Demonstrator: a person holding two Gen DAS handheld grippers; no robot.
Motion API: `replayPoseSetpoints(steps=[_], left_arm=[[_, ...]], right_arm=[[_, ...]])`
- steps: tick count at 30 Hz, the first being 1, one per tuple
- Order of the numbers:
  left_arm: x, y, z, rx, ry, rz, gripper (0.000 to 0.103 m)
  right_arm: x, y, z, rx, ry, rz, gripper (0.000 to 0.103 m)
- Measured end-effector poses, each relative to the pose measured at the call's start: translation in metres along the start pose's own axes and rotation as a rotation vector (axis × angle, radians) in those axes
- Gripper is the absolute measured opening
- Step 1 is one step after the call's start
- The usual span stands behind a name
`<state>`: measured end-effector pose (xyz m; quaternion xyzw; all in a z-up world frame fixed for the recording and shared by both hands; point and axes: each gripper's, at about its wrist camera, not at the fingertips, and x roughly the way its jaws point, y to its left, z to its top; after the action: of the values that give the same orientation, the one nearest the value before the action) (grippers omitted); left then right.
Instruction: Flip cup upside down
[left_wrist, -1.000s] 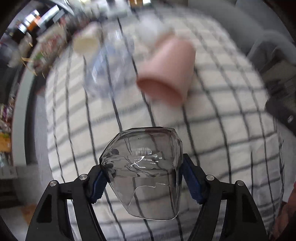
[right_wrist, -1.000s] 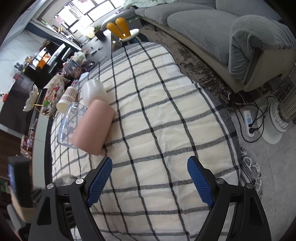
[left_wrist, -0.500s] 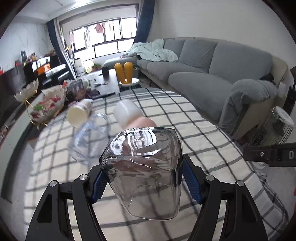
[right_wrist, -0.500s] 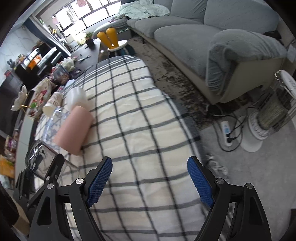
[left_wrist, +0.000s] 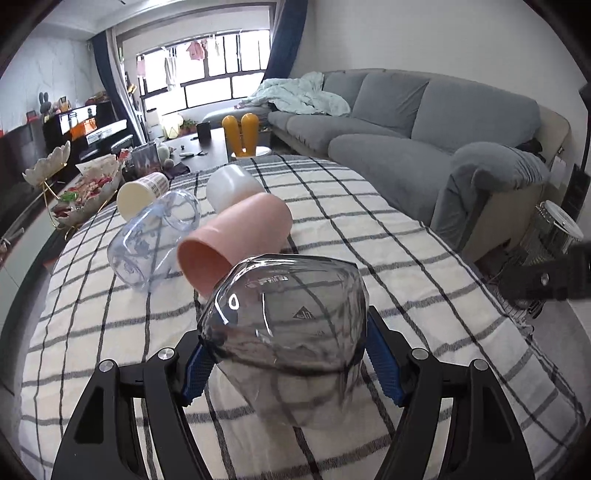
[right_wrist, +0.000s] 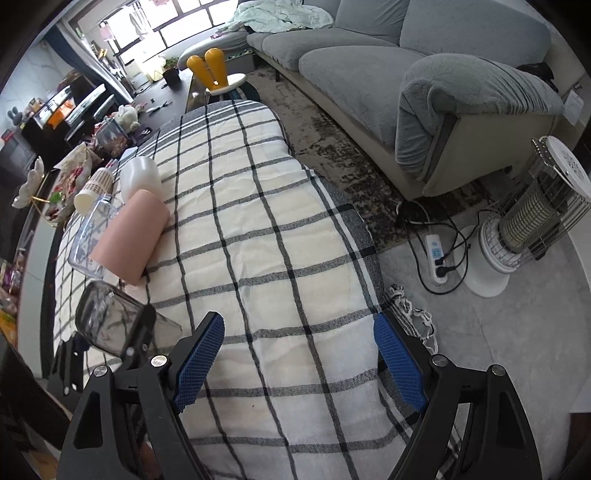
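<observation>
Holding the clear plastic cup (left_wrist: 284, 317) above the checked counter (left_wrist: 406, 258), left gripper (left_wrist: 286, 365) jaws clamp its sides; lower it squarely, rim down. Right gripper (right_wrist: 299, 362) jaws gape empty.

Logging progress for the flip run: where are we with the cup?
Done: the smoky clear cup is picked up, clamped between the left gripper fingers, base pointing forward over the checked cloth. In hand: it sits roughly sideways, not yet inverted. Left: finish turning it rim-down, set it on the cloth, release. The right gripper is open and holds nothing.
</observation>
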<state>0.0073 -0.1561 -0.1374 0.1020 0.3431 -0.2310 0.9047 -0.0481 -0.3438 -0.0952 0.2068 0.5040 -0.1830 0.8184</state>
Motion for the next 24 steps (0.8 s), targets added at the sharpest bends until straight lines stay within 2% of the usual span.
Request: replayPoseSetpoints(steps=[6, 10, 13, 20, 24], left_arm=[[-0.005, -0.001, -0.005, -0.005, 0.003, -0.006, 0.073], [-0.011, 0.001, -0.001, -0.015, 0.002, -0.001, 0.086], [-0.018, 0.003, 0.002, -0.031, 0.008, -0.029, 0.088], [-0.055, 0.013, 0.022, -0.047, -0.026, -0.046, 0.096], [-0.081, 0.029, 0.038, -0.076, -0.037, -0.022, 0.099]], right_arm=[[-0.003, 0.004, -0.001, -0.014, -0.005, -0.005, 0.083], [-0.009, 0.005, -0.001, -0.017, -0.013, -0.009, 0.083], [-0.017, 0.008, -0.001, -0.023, -0.029, -0.01, 0.083], [-0.045, 0.02, 0.001, -0.042, -0.095, 0.003, 0.083], [-0.064, 0.033, 0.002, -0.057, -0.15, 0.018, 0.083]])
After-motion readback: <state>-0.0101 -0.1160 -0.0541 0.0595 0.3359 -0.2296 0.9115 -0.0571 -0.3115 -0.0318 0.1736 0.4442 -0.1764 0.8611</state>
